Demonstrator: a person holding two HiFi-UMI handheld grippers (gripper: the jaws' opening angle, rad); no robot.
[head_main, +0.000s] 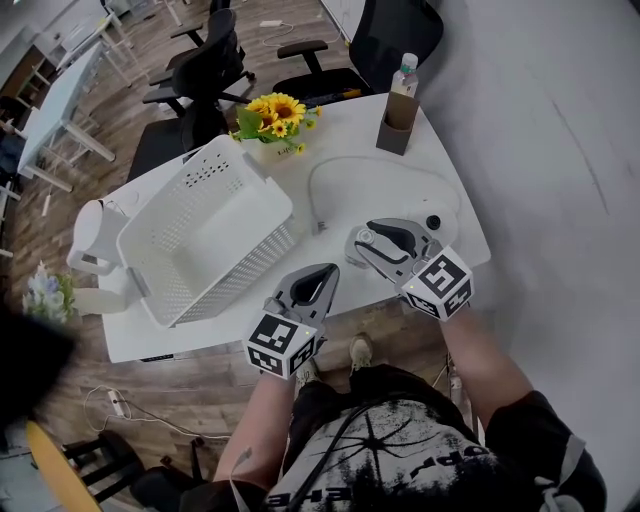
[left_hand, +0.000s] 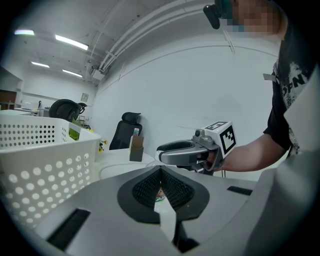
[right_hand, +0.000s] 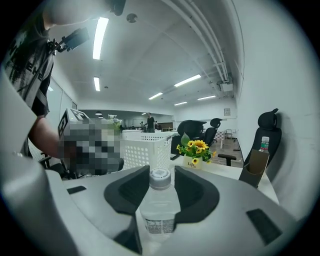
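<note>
Across the far side of the white worktop (head_main: 350, 140) you have a big perforated white laundry basket (head_main: 200, 235) sitting at an angle. It fills most of the left half, with black office chairs (head_main: 205, 70) standing beyond the far edge.

Your two grippers are over the near edge, close to each other. Your right gripper (head_main: 372, 242) is clenched on a clear plastic water bottle (right_hand: 160, 205). In the right gripper view the bottle's body sits between the dark pads on both sides, and its white cap points out toward the jaw tips. That puts the bottle above the near right part of the worktop, to the right of the basket and clear of it.

Your left gripper (head_main: 325, 275) hangs at the worktop's front edge, just beside the basket's near corner. Its jaws are closed, with the tips meeting. Low in the gap between the pads a sliver of something with green print shows, but you cannot tell what it is.

Farther back, a pot of sunflowers (head_main: 275, 112) stands just behind the basket. A brown cardboard holder (head_main: 397, 122) near the far right corner carries a second bottle (head_main: 405, 70). A thin white cable (head_main: 350, 165) loops across the bare surface between them.
</note>
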